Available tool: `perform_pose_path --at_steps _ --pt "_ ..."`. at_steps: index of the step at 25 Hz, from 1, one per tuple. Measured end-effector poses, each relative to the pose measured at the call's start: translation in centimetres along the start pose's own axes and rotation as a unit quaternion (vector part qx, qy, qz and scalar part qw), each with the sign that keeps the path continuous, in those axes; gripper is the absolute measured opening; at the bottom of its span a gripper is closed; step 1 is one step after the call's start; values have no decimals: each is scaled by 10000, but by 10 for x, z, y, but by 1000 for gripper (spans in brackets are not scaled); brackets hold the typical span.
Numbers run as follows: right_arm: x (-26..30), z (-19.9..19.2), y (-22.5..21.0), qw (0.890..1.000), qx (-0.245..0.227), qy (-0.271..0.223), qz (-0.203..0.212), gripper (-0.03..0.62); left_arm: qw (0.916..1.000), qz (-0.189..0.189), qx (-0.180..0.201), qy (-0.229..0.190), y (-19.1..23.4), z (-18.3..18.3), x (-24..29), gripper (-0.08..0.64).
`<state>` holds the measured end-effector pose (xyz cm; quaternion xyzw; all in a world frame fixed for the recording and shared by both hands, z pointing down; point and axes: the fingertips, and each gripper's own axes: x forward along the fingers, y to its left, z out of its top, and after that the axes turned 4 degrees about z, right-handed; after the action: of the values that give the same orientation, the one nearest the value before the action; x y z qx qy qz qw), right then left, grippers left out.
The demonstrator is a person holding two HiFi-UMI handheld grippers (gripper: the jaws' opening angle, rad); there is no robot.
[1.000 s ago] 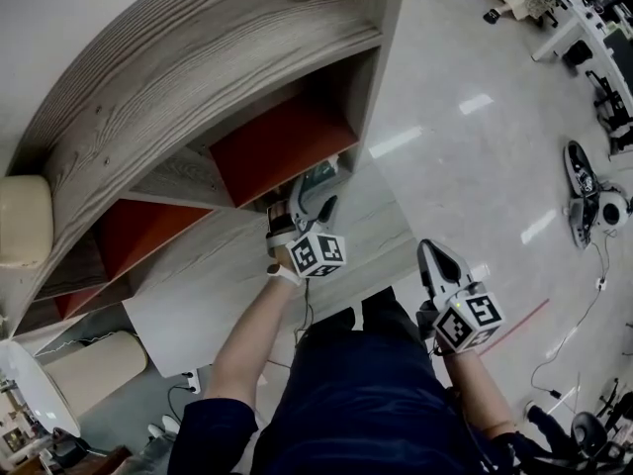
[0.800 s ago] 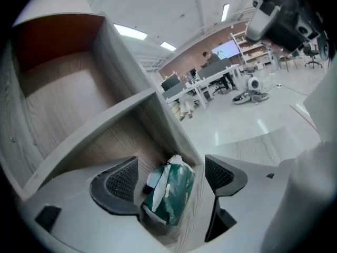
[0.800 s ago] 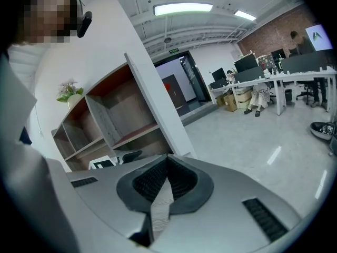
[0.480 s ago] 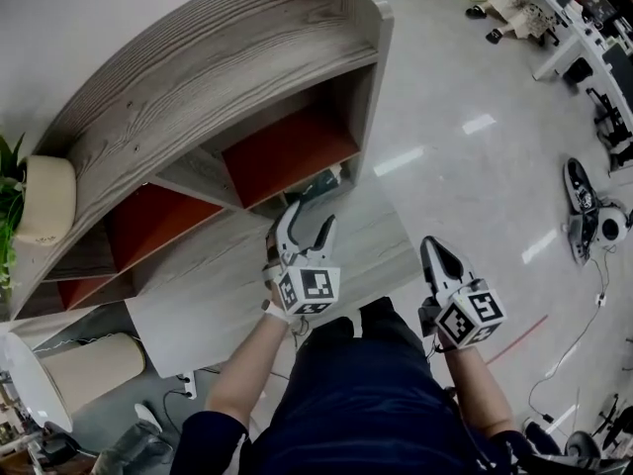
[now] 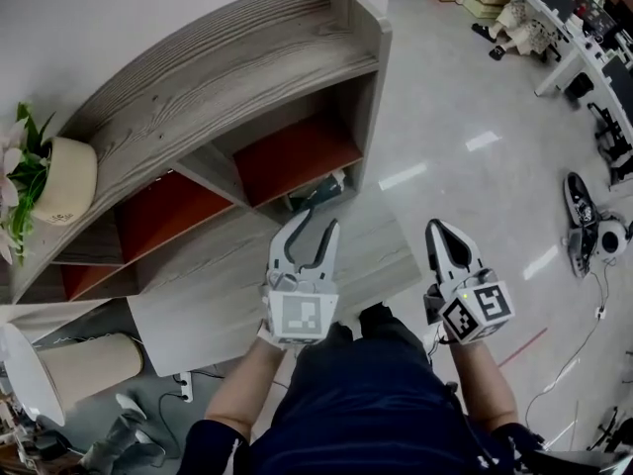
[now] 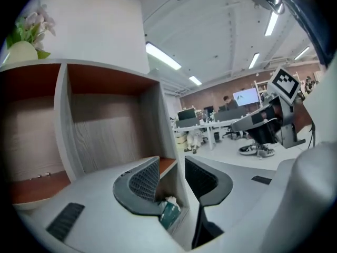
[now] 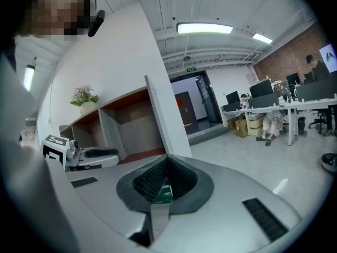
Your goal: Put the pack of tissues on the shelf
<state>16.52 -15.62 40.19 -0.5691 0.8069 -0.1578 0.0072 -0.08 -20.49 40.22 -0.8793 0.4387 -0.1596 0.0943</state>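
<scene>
Judging the tissue pack (image 5: 318, 192) placed on the shelf (image 5: 227, 77), we see left gripper (image 5: 315, 228) fingers closing empty, right gripper (image 5: 438, 236) fingers together; next, withdraw.

Pack (image 5: 321, 188) in the shelf's (image 5: 227, 77) bottom bay, right end; pot (image 5: 67, 178) on shelf top, left.

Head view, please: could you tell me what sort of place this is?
Probably an open-plan office or lab: rows of desks with monitors, ceiling strip lights, a polished floor, and a wooden shelf unit against the wall.
</scene>
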Motion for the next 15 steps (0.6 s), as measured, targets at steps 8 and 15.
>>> perform_pose_path --at_steps 8,15 --pt "9 30 10 9988 -338 -313 163 12 9961 -6 -471 -741 -1 45 -22 138" --pt "7 54 31 9948 -640 -722 331 12 9957 -140 -453 -797 -4 67 -46 28"
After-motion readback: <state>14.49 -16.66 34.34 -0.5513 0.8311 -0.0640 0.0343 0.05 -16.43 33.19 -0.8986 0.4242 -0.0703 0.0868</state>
